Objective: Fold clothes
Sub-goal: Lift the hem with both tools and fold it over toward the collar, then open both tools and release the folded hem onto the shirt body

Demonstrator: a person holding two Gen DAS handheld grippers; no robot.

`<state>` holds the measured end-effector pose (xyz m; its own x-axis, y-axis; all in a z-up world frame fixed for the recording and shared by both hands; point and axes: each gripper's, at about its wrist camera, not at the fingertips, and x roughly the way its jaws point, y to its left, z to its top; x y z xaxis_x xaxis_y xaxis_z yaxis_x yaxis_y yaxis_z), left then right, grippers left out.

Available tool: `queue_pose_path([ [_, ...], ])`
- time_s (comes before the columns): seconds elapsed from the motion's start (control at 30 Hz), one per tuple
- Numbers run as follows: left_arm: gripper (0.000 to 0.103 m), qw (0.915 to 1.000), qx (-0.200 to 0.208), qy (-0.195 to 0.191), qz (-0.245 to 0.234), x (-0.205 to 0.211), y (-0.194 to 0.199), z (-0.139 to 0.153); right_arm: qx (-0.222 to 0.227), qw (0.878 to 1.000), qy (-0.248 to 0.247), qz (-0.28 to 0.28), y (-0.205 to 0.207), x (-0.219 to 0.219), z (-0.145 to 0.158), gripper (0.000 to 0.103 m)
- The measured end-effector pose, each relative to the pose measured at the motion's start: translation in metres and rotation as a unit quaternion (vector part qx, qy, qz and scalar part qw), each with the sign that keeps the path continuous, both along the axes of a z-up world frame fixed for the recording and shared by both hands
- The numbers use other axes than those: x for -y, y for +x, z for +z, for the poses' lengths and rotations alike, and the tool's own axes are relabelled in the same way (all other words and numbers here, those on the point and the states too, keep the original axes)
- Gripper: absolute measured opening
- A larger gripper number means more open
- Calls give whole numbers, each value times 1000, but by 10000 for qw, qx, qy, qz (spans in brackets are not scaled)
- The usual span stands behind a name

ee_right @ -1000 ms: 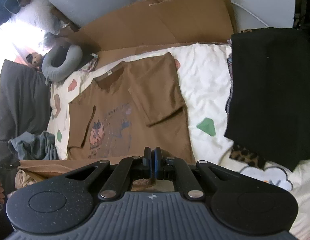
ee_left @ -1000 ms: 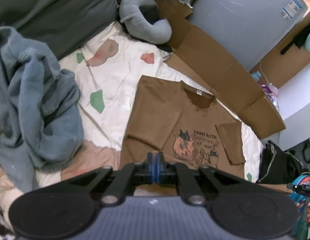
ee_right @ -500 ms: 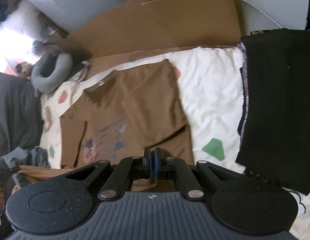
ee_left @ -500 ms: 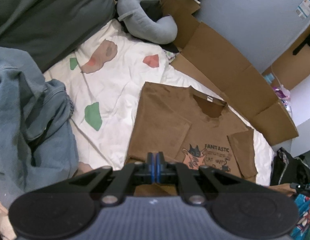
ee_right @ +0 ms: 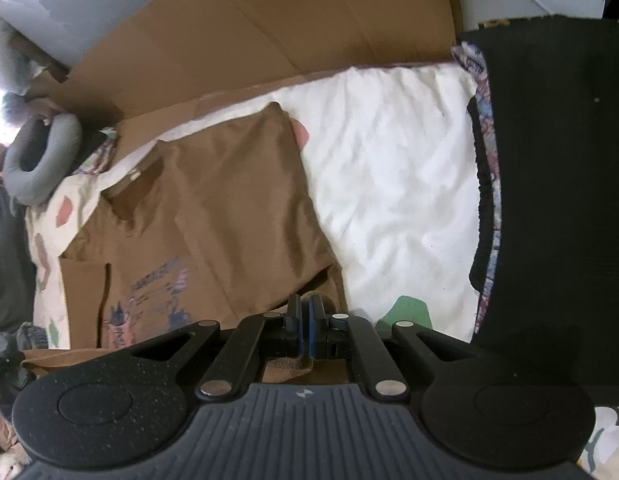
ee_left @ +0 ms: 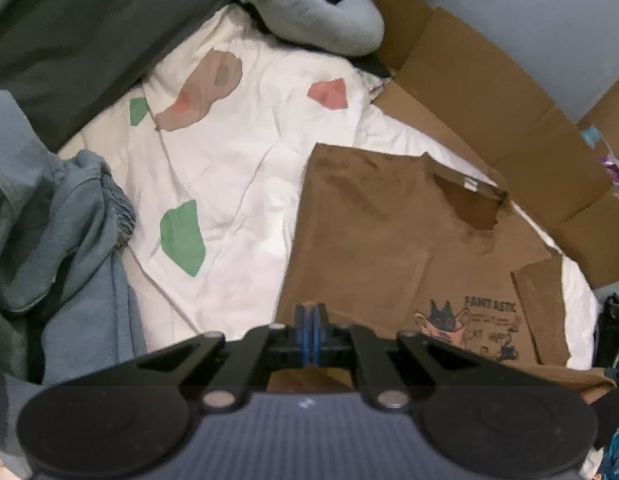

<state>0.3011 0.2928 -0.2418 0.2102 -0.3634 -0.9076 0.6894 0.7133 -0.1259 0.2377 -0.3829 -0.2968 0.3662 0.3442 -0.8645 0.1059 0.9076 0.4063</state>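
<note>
L gripper (ee_left: 308, 330) and R gripper (ee_right: 305, 330) fingers clamped on hem of brown T-shirt (ee_left: 389, 240), lifted. Shirt mid white duvet (ee_left: 237, 184), sleeves folded in, collar twd cardboard (ee_left: 489, 92). Likely mid bottom-up fold; nxt: carry hem twd collar.

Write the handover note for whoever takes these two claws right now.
Left claw: shut on the bottom hem of the brown printed T-shirt.
Right claw: shut on the same hem at the other corner; a fold of brown cloth shows between the fingers.
Shirt lies print-up on the white patterned bed cover, collar toward the flattened cardboard. Both sleeves are already folded inward.
Left to do: carry the hem up toward the collar to fold the shirt in half, then release.
Crumpled blue-grey sweatshirt waits at the side, unfolded.
</note>
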Motion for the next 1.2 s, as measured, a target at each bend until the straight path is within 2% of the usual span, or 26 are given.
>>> queue_pose_path([
  [0.2,2,10000,-11,57,69,10,11,-17,-75,9999,-102,-3,17,-6,-19,1],
  [0.57,2,9994,325,-116,-56,49,28,-3,225,9994,-252,65,61,-21,-4,1],
  [0.83,2,9992,401,-3,-61,70,40,-21,189,9981,-583,82,83,-32,-17,1],
  [0.93,2,9993,377,17,9,73,44,-29,161,9978,-647,19,88,-33,-23,1],
  [1.03,3,9998,120,119,46,75,48,-41,93,9978,-637,-176,90,-31,-30,1],
  [1.2,7,9996,212,122,138,68,46,-37,53,9972,-680,-302,79,-24,-27,5],
])
